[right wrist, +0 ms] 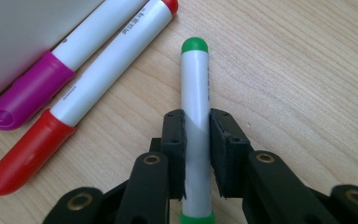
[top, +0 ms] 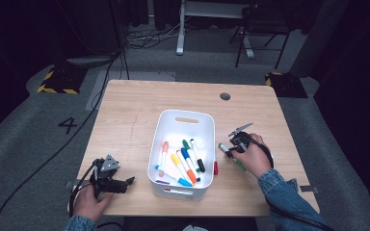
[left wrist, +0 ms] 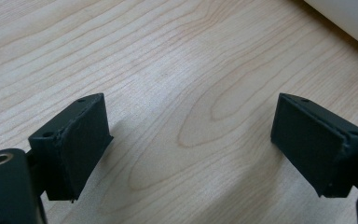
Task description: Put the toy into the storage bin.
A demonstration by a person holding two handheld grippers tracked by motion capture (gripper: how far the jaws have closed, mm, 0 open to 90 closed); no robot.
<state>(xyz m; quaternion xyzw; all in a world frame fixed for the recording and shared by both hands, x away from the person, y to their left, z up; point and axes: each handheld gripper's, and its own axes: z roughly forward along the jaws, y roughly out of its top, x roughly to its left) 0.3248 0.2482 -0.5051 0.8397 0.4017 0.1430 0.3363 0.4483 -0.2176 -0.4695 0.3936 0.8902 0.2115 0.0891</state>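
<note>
A white marker with green ends (right wrist: 195, 79) lies on the wooden table (top: 139, 106), just right of the white bin (top: 186, 117). My right gripper (right wrist: 197, 135) is shut on its barrel, one pad on each side. In the high view the right gripper (top: 233, 148) points left toward the bin, with the green marker (top: 223, 148) sticking out of it. My left gripper (top: 127, 182) rests near the table's front left edge. It stands open, and bare wood shows between the wide-apart jaws of the left gripper (left wrist: 191, 140).
A red-capped marker (right wrist: 74, 107) and a purple-capped marker (right wrist: 42, 84) lie side by side on the table against the bin's wall (right wrist: 18, 28). Several coloured markers lie inside the bin. A corner of the bin (left wrist: 349, 18) shows ahead of the left gripper.
</note>
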